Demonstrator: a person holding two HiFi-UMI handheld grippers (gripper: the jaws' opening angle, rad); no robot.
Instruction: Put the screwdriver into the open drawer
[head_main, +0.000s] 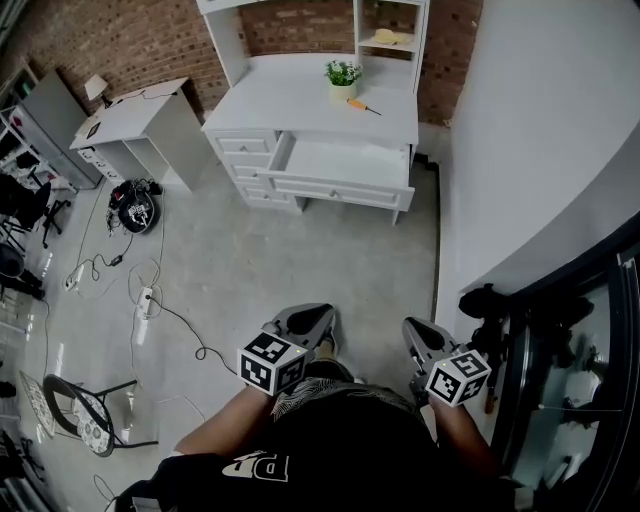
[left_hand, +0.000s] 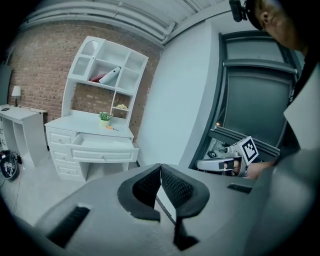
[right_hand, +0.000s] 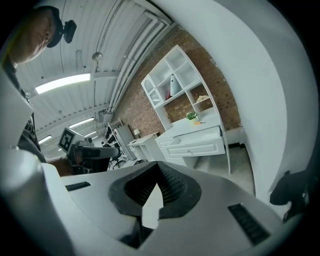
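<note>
Head view: the left gripper (head_main: 308, 320) and right gripper (head_main: 420, 336) sit low at 6 o'clock, close to the body, aimed toward 12. The screwdriver (head_main: 362, 105) lies on the desktop (head_main: 290, 100) above the open drawer (head_main: 345, 165), handle toward 10 o'clock and shaft toward 4.

Left gripper view: the jaws meet with nothing between them.

Right gripper view: the jaws are pressed together, also bare.

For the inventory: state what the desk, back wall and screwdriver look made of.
Desk: probably painted wood, matte white, panelled fronts. Back wall: bare brick, reddish with mortar lines. Screwdriver: orange handle likely plastic, thin dark shaft likely metal; too small to confirm.
</note>
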